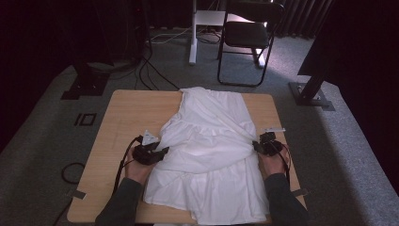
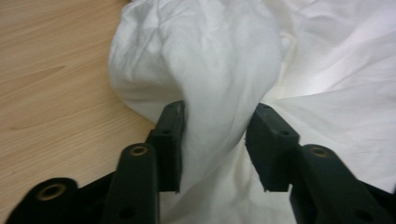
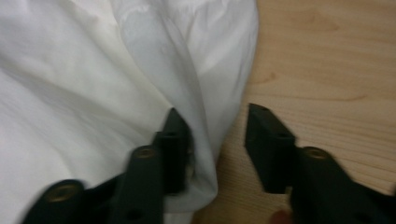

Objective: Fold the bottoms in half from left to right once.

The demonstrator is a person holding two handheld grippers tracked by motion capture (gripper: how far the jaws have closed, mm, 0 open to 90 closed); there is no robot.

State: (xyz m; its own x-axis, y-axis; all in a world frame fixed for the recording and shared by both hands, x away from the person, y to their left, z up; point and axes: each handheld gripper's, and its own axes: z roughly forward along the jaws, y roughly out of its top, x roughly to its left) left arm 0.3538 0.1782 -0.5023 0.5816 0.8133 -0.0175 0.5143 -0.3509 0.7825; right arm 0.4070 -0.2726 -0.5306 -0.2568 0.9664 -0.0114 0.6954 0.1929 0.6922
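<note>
Two grippers work a white garment (image 1: 209, 150) that lies spread on the wooden table (image 1: 127, 113). Garment runs from the far edge of the table to the near edge, slightly right of centre, bunched in at its middle like a waist.

Left gripper (image 1: 160, 151): at the garment's left edge, about mid-length, held in the person's left hand (image 1: 136, 169). In the left gripper view the jaws stand apart with a thick fold of the white cloth (image 2: 215, 93) passing between them; the left jaw touches the cloth, the right jaw sits at its edge. Not clamped down; jaws open around the fold. Bare table (image 2: 51, 70) to the left of the fold.

Right gripper (image 1: 258, 145): at the garment's right edge, opposite the left one, in the right hand (image 1: 273, 165). In the right gripper view the jaws are open; the left jaw lies on or against the hem of the cloth (image 3: 93, 70), the right jaw over bare wood (image 3: 327, 70). View is slightly blurred, so contact at the hem cannot be told exactly.

Chair (image 1: 247, 35) stands on the carpet beyond the table.
</note>
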